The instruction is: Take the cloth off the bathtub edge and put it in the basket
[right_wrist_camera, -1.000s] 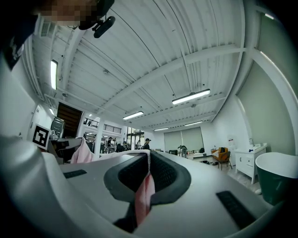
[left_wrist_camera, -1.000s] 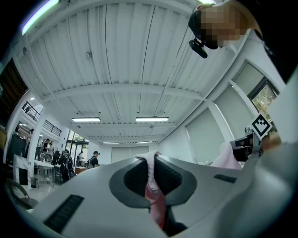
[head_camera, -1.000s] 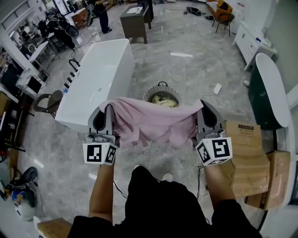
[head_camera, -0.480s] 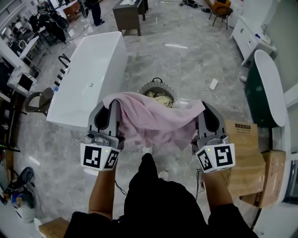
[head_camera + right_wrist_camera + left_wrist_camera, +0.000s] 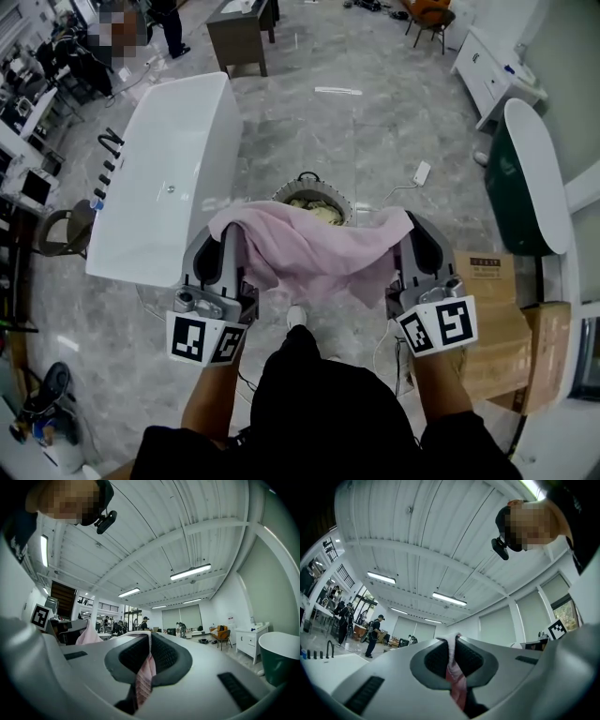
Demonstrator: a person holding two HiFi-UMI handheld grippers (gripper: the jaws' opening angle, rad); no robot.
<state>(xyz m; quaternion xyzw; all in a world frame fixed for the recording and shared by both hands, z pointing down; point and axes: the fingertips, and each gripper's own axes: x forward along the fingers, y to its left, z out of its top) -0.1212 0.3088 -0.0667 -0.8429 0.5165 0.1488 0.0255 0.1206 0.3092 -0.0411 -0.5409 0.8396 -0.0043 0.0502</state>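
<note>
Left gripper (image 5: 223, 242) and right gripper (image 5: 413, 240) are each pinching a corner of the pink cloth (image 5: 314, 251). It is sagging between them, with the basket (image 5: 281, 195) just beyond, beside the white bathtub (image 5: 169, 169).

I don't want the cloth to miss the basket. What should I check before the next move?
1. Left gripper shut on the pink cloth: ok, an edge is pinched between its jaws.
2. Right gripper shut on the cloth: ok, likewise.
3. Cloth off the bathtub: ok, it hangs between the grippers, apart from the tub.
4. Cloth above the basket: cannot tell; the head view shows the basket just beyond the cloth's far edge.
5. Room in the basket: cannot tell; cream fabric already lies inside.
</note>
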